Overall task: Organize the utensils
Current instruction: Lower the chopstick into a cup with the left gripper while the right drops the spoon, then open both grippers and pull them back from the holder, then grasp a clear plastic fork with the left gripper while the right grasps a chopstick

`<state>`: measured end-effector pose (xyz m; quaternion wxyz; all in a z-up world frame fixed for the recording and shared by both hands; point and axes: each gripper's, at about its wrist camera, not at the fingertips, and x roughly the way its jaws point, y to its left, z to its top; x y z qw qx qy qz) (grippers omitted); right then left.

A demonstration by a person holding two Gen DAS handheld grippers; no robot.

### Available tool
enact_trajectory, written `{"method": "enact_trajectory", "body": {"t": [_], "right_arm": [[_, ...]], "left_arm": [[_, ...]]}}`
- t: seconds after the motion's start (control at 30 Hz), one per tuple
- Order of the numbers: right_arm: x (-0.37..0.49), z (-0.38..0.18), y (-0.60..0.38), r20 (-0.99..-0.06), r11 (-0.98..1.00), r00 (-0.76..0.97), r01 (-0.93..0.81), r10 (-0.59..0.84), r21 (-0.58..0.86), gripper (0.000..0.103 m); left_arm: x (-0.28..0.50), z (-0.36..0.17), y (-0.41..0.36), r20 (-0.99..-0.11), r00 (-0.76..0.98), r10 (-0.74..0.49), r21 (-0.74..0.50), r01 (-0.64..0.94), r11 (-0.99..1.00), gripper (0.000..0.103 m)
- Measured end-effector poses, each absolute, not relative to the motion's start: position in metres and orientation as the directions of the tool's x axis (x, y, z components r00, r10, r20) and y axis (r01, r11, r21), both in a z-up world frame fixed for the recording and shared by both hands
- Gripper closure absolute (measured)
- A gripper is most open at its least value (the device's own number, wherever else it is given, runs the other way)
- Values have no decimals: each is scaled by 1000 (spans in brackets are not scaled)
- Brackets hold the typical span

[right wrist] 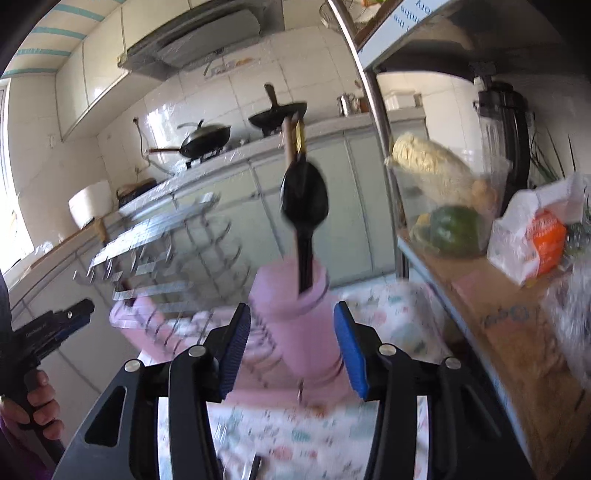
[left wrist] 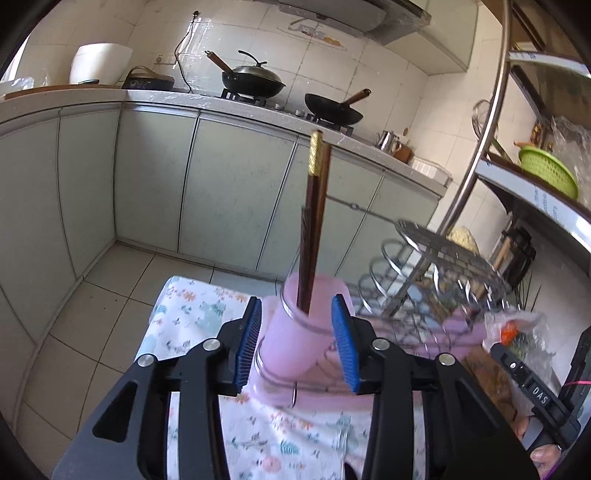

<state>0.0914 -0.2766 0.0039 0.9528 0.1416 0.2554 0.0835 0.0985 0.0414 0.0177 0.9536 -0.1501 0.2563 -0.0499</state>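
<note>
Kitchen cabinets behind, both grippers' open jaws flank pink cup [left wrist: 295,332].

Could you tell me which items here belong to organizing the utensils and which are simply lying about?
Part of the job:
- pink cup
- chopsticks standing in it
- black spoon in the same cup
- wire dish rack

Just lying about:
- lidded wok and open wok on the stove
- green basket
- floral cloth

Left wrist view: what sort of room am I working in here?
A home kitchen, by the look of it: two woks on a gas stove, a hood above, and a dish rack beside the utensil cup.
</note>
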Motion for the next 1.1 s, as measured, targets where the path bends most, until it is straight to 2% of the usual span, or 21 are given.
{"method": "enact_trajectory", "body": {"t": [0.13,0.33,0.53,1.1], "right_arm": [[74,-11,-261,-523,951,815,-107,251,290,57],[50,-30,-221,-608,977,765,-173,215,128,57],[26,-36,-203,-649,961,709,-217,278,174,57],[-43,-6,-201,-614,975,761,-206,210,78,57]], "left_arm": [[79,12,32,-510,844,-164,-268,26,963,64],[51,1,14,-544,826,-146,-181,54,982,64],[20,-5,-1,-556,818,-146,-131,87,988,64],[-53,5,-17,-550,824,-132,-111,85,990,63]]}}
